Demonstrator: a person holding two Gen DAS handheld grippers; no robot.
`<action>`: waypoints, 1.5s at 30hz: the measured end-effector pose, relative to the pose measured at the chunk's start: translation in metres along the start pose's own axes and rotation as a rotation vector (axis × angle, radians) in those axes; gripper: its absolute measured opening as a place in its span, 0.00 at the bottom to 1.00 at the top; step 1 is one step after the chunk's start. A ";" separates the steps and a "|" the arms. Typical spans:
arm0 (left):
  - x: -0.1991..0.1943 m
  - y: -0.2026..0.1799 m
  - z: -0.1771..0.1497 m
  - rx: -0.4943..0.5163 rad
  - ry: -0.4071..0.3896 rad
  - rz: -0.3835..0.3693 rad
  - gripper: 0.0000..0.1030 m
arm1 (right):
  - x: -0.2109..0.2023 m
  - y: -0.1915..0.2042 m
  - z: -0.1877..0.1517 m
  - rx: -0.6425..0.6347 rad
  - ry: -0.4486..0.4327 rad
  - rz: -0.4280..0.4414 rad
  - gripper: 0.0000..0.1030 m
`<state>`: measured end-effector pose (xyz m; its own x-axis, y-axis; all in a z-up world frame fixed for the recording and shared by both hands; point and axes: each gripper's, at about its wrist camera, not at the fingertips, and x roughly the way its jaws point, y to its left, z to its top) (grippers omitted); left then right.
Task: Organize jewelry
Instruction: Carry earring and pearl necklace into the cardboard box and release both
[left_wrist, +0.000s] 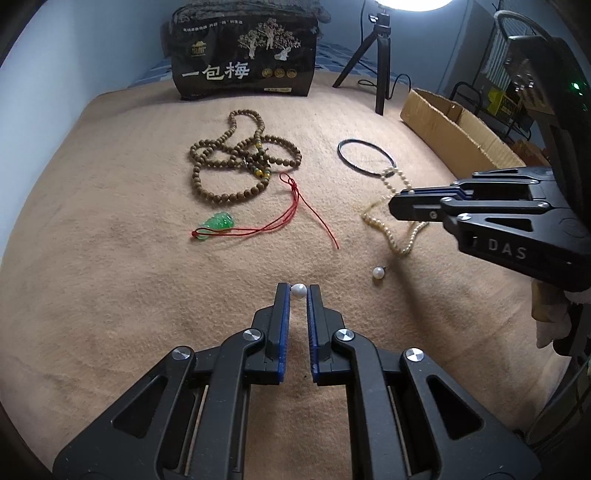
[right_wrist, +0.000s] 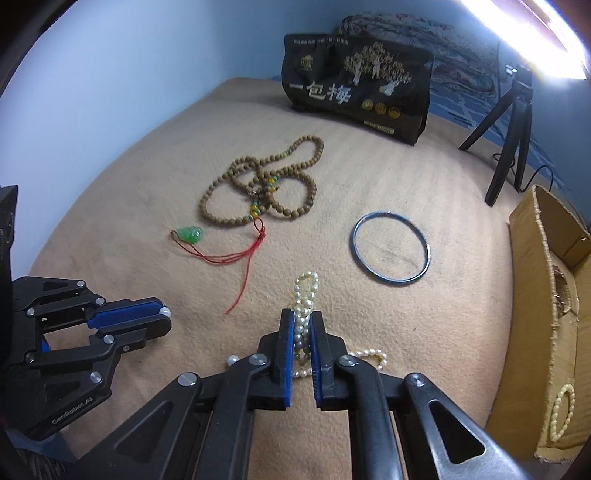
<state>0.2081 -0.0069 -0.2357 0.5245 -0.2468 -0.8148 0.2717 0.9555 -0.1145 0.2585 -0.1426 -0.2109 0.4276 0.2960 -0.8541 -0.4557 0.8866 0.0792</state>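
Observation:
My left gripper (left_wrist: 298, 291) is shut on a single white pearl (left_wrist: 298, 291), pinched at its fingertips just above the tan blanket; the same gripper (right_wrist: 164, 314) appears at the left in the right wrist view. My right gripper (right_wrist: 303, 319) is shut on a cream pearl necklace (right_wrist: 306, 291), whose strand loops ahead of and behind the jaws. In the left wrist view the pearl necklace (left_wrist: 393, 236) trails below the right gripper (left_wrist: 393, 205). A second loose pearl (left_wrist: 377, 273) lies on the blanket between the grippers.
Brown wooden prayer beads (left_wrist: 236, 162), a green jade pendant on red cord (left_wrist: 218, 223) and a dark bangle (right_wrist: 390, 252) lie further out on the tan blanket (left_wrist: 92, 258). A black bag (left_wrist: 245, 51) and a tripod (left_wrist: 380, 62) stand at the back. An open cardboard box (right_wrist: 546, 314) sits at right.

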 end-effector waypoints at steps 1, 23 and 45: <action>-0.002 0.000 0.000 0.000 -0.003 0.000 0.07 | -0.003 0.000 0.000 0.001 -0.006 0.000 0.05; -0.068 -0.039 0.039 0.020 -0.140 -0.058 0.07 | -0.115 -0.034 -0.024 0.102 -0.175 -0.014 0.05; -0.074 -0.134 0.094 0.120 -0.214 -0.176 0.07 | -0.212 -0.115 -0.056 0.218 -0.314 -0.135 0.05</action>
<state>0.2085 -0.1321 -0.1070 0.6160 -0.4472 -0.6484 0.4600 0.8725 -0.1647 0.1764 -0.3278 -0.0678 0.7052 0.2364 -0.6685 -0.2175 0.9695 0.1134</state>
